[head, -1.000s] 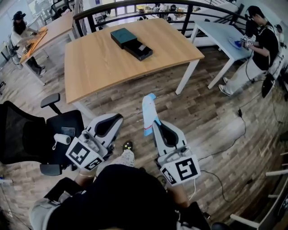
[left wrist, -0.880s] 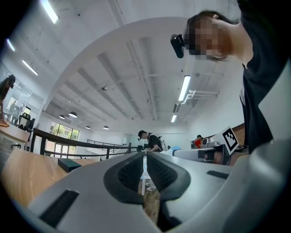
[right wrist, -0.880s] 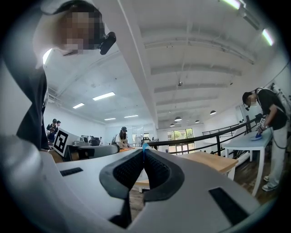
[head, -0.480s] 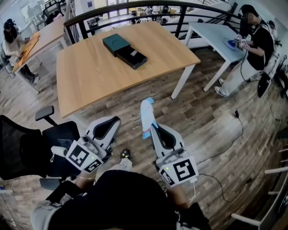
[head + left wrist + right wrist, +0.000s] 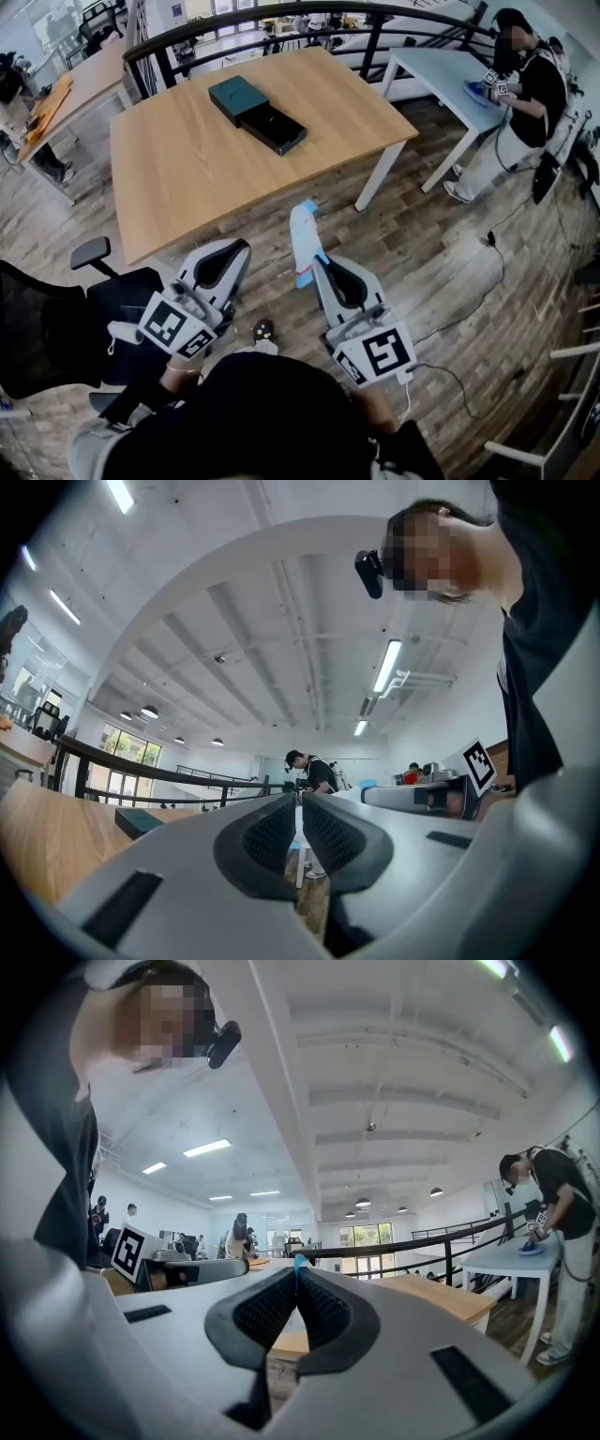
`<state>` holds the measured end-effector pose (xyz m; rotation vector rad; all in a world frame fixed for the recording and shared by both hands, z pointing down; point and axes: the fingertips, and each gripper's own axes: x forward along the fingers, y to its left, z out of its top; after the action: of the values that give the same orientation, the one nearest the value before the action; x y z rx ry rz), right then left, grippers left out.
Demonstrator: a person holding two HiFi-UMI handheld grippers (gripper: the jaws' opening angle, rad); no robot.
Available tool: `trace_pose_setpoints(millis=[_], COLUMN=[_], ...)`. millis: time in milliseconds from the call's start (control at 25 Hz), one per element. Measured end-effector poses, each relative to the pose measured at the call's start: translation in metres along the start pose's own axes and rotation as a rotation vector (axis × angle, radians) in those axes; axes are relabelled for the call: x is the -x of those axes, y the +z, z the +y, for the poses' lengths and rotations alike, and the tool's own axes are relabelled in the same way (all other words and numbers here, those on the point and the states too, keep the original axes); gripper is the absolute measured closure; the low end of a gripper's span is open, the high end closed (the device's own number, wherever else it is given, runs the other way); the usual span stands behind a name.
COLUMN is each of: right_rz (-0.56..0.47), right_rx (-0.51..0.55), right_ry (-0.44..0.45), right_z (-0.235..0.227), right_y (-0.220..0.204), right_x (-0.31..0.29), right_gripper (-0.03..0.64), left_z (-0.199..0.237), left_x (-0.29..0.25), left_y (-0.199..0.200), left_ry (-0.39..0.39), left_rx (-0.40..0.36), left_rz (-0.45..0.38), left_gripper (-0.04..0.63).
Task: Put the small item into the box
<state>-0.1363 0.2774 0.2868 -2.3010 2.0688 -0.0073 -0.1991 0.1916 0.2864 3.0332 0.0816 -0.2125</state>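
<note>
While I stand well short of the table (image 5: 178,159), my right gripper (image 5: 314,258) clamps the small white-and-blue strip (image 5: 302,230) upright, ready to carry to the open dark box (image 5: 258,108) on top. My left gripper (image 5: 234,251) hangs empty, jaws nearly closed.

We find the room bright and evenly lit. Long white ceiling strip lights (image 5: 386,666) glare in both gripper views, and daylight enters through tall far windows (image 5: 366,1235). The pale wooden table (image 5: 187,159) carries a soft sheen, and the shadows under it are faint. Fisheye bending bows straight lines, and the corners go black. Up close, the left gripper (image 5: 298,803), the right gripper (image 5: 296,1274) and its white-and-blue flat packet (image 5: 298,1262) blur.
</note>
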Motion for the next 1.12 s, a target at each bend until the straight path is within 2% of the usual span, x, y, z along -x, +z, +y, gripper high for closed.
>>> trace_pose_setpoints(millis=[440, 920, 1120], right_rz=[0.029, 0.037, 0.016], right_rx=[0.025, 0.030, 0.014], right_ry=[0.019, 0.015, 0.007], right_z=[-0.003, -0.011, -0.012], right_y=[0.011, 0.002, 0.010], right_x=[-0.087, -0.152, -0.177], right_gripper=[0.592, 0.592, 0.592], left_z=[0.086, 0.150, 0.174], left_x=[-0.011, -0.020, -0.023], left_y=[0.013, 0.012, 0.019], left_ry=[0.019, 0.012, 0.014], left_rx=[0.036, 0.034, 0.037], left_rz=[-0.001, -0.004, -0.010], left_gripper=[0.563, 0.563, 0.563])
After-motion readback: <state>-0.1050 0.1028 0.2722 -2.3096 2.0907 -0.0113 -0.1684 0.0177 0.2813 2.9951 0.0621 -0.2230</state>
